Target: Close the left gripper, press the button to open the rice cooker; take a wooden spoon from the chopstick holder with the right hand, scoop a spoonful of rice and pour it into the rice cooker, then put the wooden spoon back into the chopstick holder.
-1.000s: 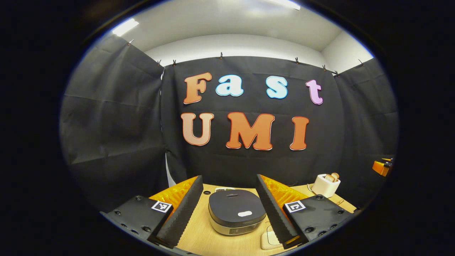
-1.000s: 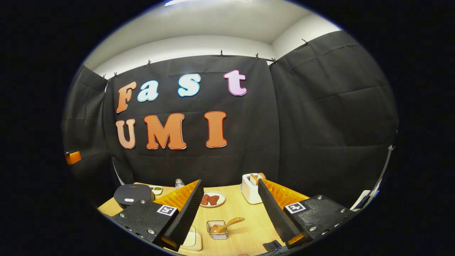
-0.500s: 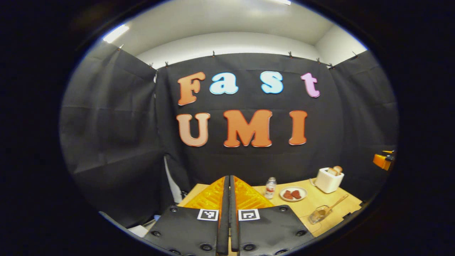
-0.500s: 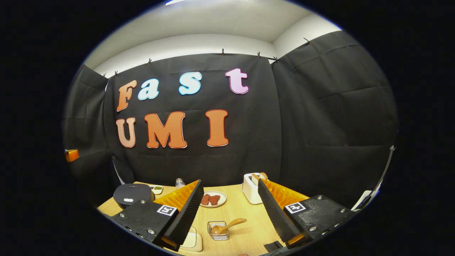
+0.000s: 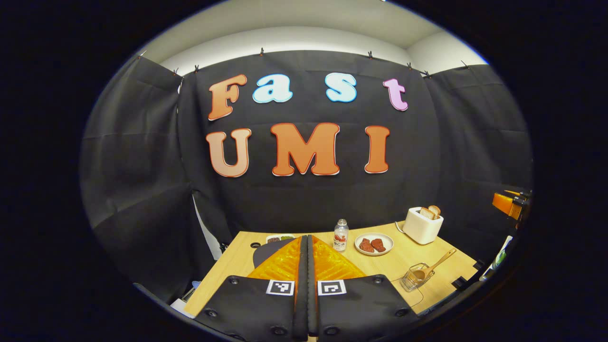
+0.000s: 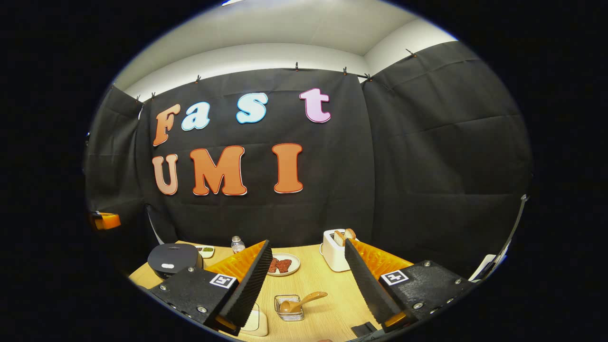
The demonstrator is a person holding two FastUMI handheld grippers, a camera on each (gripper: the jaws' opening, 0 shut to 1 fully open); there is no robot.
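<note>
A dark, round rice cooker (image 6: 174, 259) is seen on the wooden table, lid shut, a white button on top. A wooden spoon (image 6: 302, 301) is propped aslant in the wire chopstick holder (image 6: 288, 308), well apart.

One rice cooker (image 6: 173, 259), one wooden spoon (image 6: 304, 301), one chopstick holder (image 6: 289, 308), one toaster (image 6: 335, 251), one bottle (image 5: 340, 235), one plate (image 5: 374, 244).

Both claws are built alike. The left claw (image 5: 307, 285) has matte black plates studded with round screws, a small square black-and-white marker on each, and translucent orange ribbed finger backs. The right claw (image 6: 308, 285) adds black fingers (image 6: 249, 285) with sawtooth-ridged inner faces, orange at the base.
</note>
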